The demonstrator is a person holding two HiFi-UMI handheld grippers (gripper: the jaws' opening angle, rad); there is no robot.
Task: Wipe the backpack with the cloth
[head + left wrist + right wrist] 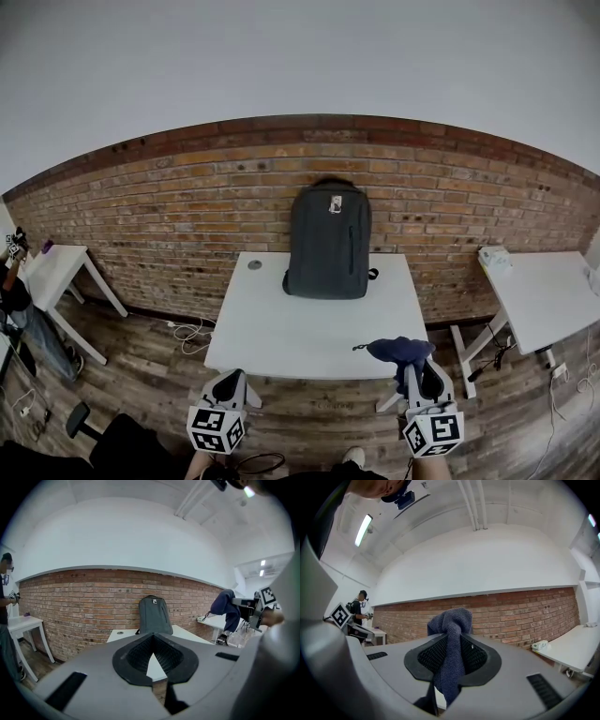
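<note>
A dark grey backpack (pixel 328 241) stands upright at the back of a white table (pixel 309 333), leaning on the brick wall; it also shows in the left gripper view as the backpack (pixel 154 616). My right gripper (pixel 422 372) hangs off the table's front right corner, shut on a dark blue cloth (pixel 398 352). In the right gripper view the cloth (pixel 451 620) bulges out above the right gripper (pixel 452 641) and hangs down below it. My left gripper (pixel 228 382) is below the table's front left edge, far from the backpack, its jaws together and empty, as the left gripper (pixel 153 639) shows.
A small round disc (pixel 254 264) lies on the table left of the backpack. More white tables stand at the left (pixel 56 267) and right (pixel 544 300), the right one with a white bundle (pixel 494 258). A person (pixel 14 291) stands far left. Cables (pixel 192 333) lie on the wooden floor.
</note>
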